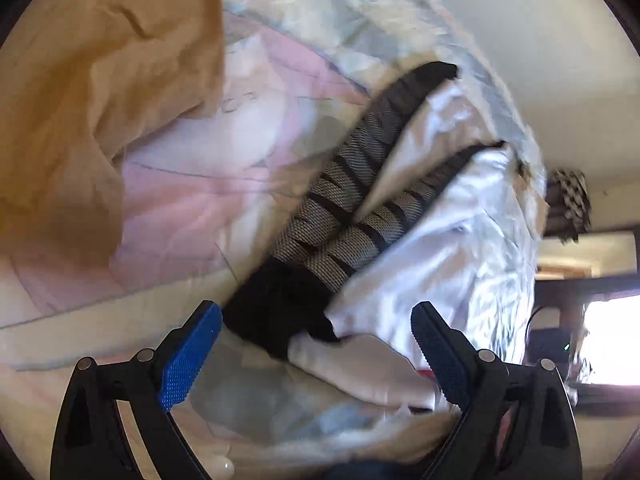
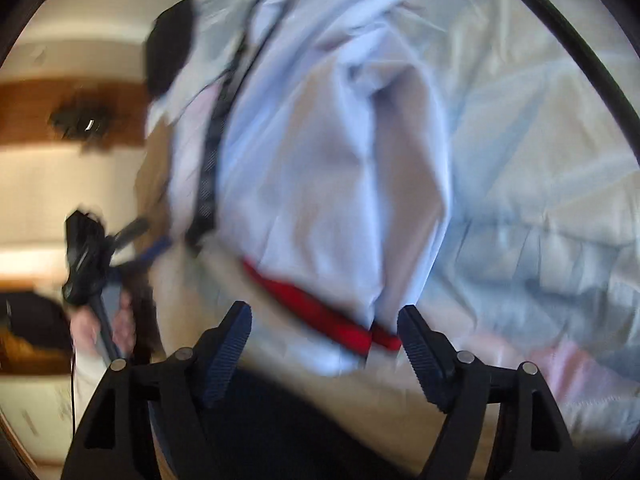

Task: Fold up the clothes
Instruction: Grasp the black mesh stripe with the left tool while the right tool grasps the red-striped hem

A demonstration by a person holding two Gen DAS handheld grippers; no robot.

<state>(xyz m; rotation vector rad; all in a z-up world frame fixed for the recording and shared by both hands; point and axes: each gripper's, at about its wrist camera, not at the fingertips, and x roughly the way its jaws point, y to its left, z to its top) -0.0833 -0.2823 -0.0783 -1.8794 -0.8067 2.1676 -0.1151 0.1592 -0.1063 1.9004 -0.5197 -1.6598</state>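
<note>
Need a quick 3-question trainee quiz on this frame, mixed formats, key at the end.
1. True or false: the left gripper is clamped on the striped socks.
2. Which colour is the band just ahead of the right gripper? A) green B) red C) yellow
3. Fill in: left of the socks in the left wrist view lies a ____-coloured cloth.

Key: 1 false, both grippers are open and hold nothing; 2 B; 3 tan.
</note>
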